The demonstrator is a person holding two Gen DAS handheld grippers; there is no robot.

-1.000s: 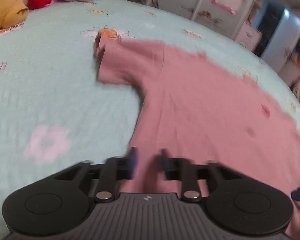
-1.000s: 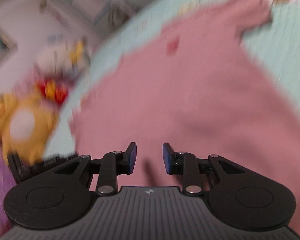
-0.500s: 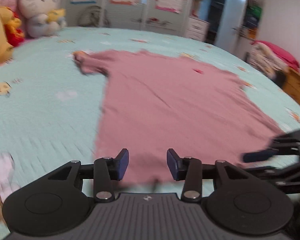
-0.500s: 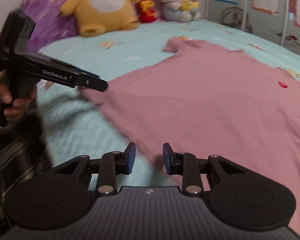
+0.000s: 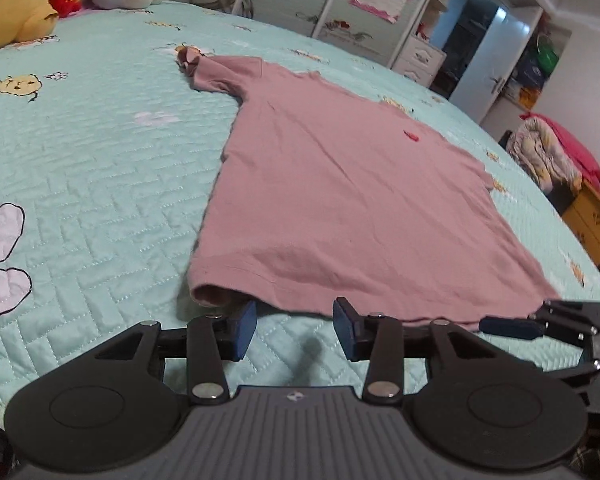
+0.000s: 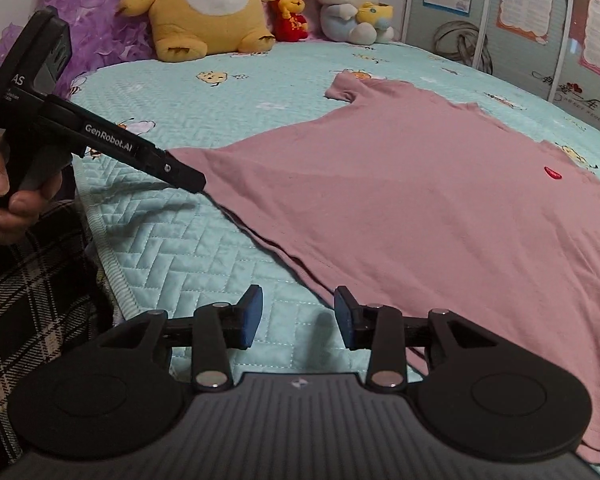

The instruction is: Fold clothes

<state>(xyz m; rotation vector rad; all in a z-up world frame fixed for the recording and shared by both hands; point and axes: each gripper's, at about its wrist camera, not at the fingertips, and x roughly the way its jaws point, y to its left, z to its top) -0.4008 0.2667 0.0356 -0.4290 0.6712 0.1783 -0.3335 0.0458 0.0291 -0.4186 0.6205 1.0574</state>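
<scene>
A soft pink T-shirt now lies spread flat on the quilted mint bedspread, ready for its first fold. At its near hem, the left gripper and right gripper have just opened, jaws apart and empty. Plush toys sit beyond the shirt.

T-shirt flat on the bedspread, stuffed toys behind it (by the headboard end), wardrobe beyond.
</scene>
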